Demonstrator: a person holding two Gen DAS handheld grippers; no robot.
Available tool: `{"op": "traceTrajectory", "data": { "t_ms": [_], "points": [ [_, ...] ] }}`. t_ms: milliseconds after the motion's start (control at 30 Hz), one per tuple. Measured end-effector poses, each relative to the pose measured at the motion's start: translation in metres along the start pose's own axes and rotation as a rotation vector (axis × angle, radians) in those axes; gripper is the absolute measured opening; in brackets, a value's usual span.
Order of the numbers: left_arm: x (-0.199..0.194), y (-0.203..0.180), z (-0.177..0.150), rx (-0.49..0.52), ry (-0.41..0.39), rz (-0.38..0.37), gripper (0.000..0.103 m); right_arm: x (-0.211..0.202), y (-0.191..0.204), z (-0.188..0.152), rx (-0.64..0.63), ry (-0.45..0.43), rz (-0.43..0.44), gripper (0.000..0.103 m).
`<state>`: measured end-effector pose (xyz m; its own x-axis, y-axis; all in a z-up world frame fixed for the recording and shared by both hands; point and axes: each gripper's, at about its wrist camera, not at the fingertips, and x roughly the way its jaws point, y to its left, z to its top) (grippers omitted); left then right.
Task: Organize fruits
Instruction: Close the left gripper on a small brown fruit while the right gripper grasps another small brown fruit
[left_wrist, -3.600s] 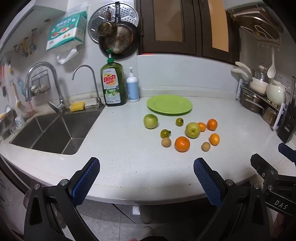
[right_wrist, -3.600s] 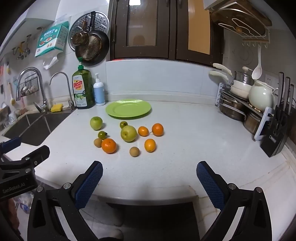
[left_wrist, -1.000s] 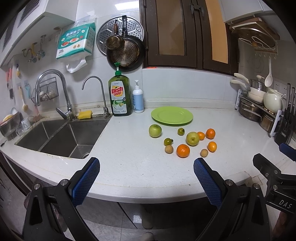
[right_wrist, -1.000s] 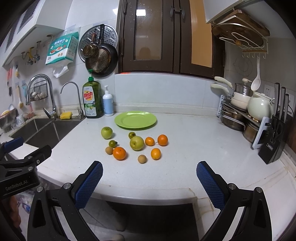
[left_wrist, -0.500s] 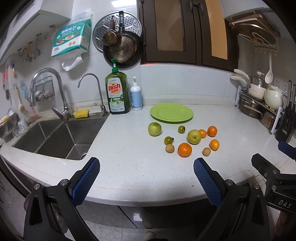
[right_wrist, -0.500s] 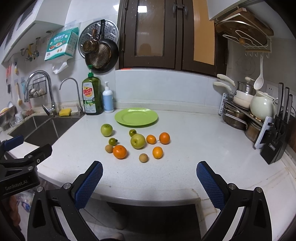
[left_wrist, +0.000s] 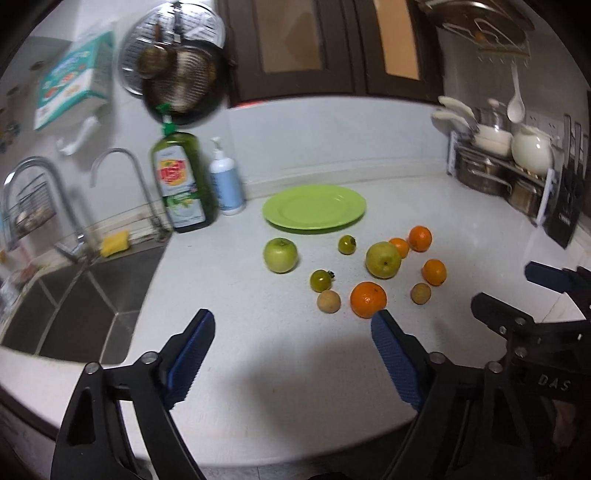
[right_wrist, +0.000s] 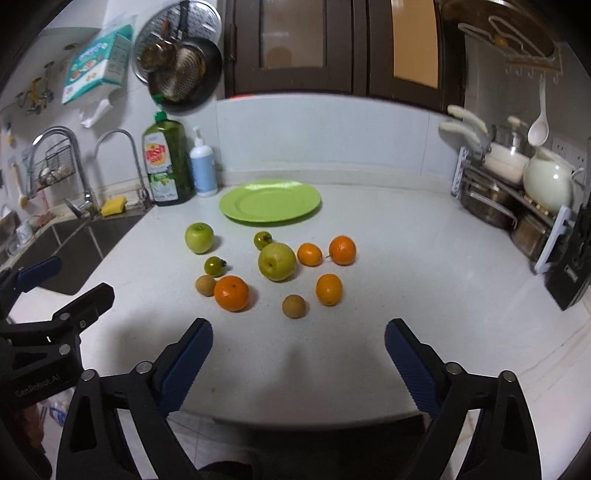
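Ten loose fruits lie scattered on the white speckled countertop (right_wrist: 388, 295), just in front of a round lime-green plate (right_wrist: 270, 202) with nothing on it. Nearest that plate are a smooth green apple (right_wrist: 199, 237) at the left of the group and a small green tomato (right_wrist: 263, 240); a second small green tomato with a stem (right_wrist: 215, 266) sits nearer the camera. A large yellow-green apple (right_wrist: 277, 261) rests at the middle, with a small orange mandarin (right_wrist: 309, 254) just beside it and a rounder orange mandarin (right_wrist: 342, 250) to the right of that. At the near edge of the group a big orange (right_wrist: 232, 293) touches a small brown round fruit (right_wrist: 205, 285), while another brown round fruit (right_wrist: 294, 306) and an oval orange mandarin (right_wrist: 328, 289) lie close together. Both tools hover over the counter's near edge, short of the fruit: the right gripper (right_wrist: 298, 365) has its blue ribbed jaws spread wide and hold nothing, and the left gripper (left_wrist: 291, 363) is likewise wide apart and unladen. Behind the plate stand a tall green dish-soap bottle (right_wrist: 168, 166) and a white pump bottle (right_wrist: 203, 168), with a steel sink (left_wrist: 66, 306) off to the left.
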<state>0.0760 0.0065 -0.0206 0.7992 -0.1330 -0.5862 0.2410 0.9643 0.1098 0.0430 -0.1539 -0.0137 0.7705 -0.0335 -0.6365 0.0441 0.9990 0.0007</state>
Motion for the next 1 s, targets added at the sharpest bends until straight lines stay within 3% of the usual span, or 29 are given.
{"op": "traceTrajectory", "data": {
  "t_ms": [433,667,1000],
  "points": [
    [0.095,0.004,0.005,0.119,0.137,-0.199,0.058,0.083,0.008,0.008,0.125,0.171,-0.054,0.065],
    [0.120,-0.002,0.006,0.120,0.177,-0.235,0.052,0.104,0.007,0.009,0.123,0.208,-0.046,0.058],
    [0.142,-0.008,0.009,0.093,0.227,-0.252,0.041,0.128,0.002,0.015,0.103,0.251,0.039,0.047]
  ]
}}
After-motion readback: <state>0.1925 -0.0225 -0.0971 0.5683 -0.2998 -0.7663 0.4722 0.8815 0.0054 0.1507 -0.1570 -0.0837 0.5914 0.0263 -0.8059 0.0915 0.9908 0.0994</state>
